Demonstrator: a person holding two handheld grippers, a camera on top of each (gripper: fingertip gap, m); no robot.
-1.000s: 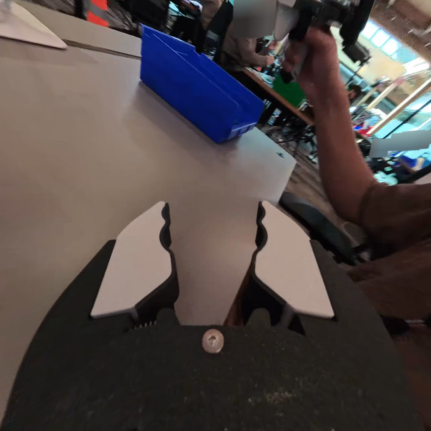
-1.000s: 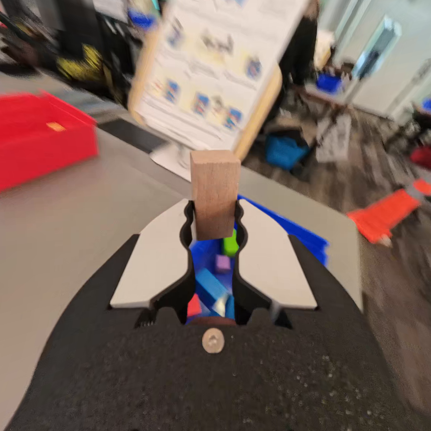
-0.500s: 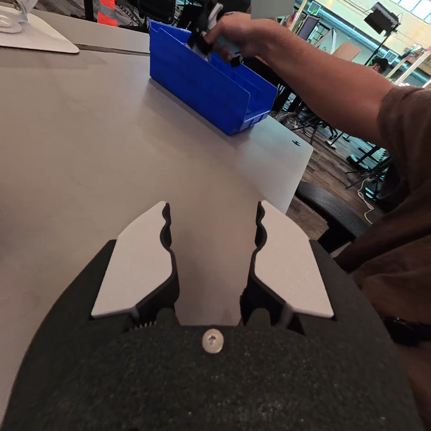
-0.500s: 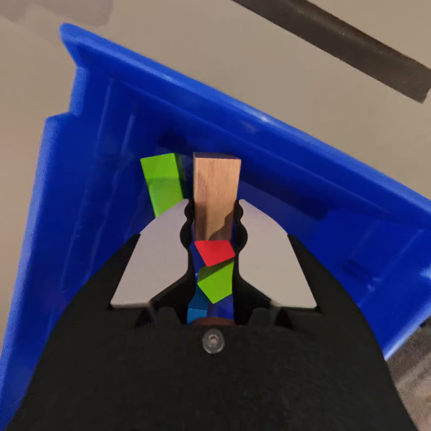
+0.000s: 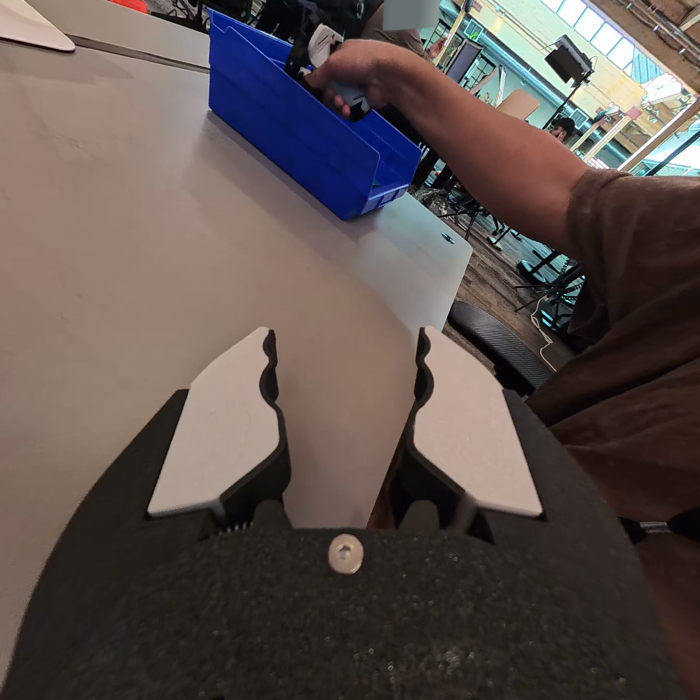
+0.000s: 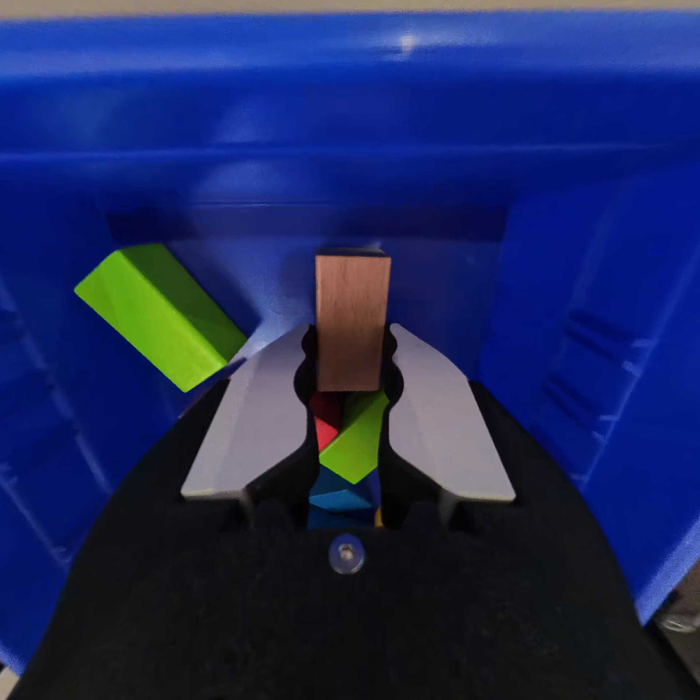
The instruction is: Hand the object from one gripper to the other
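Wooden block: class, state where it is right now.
In the right wrist view, the wooden block is clamped upright in the right hand-held gripper, inside the blue bin, right of a green block.

place: workshop hall | evidence: grey table (image 5: 113, 235), blue bin (image 5: 303, 140), stands, skylights (image 5: 591, 19)

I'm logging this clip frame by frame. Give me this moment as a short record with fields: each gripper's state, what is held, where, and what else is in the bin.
left gripper: open, empty, over the grey table
right gripper: shut on the wooden block, inside the blue bin
wooden block: upright between the fingers, sticking out past the tips
bin contents: green block at left; more green, red and blue blocks below the gripper
hand: holds the right gripper in the bin
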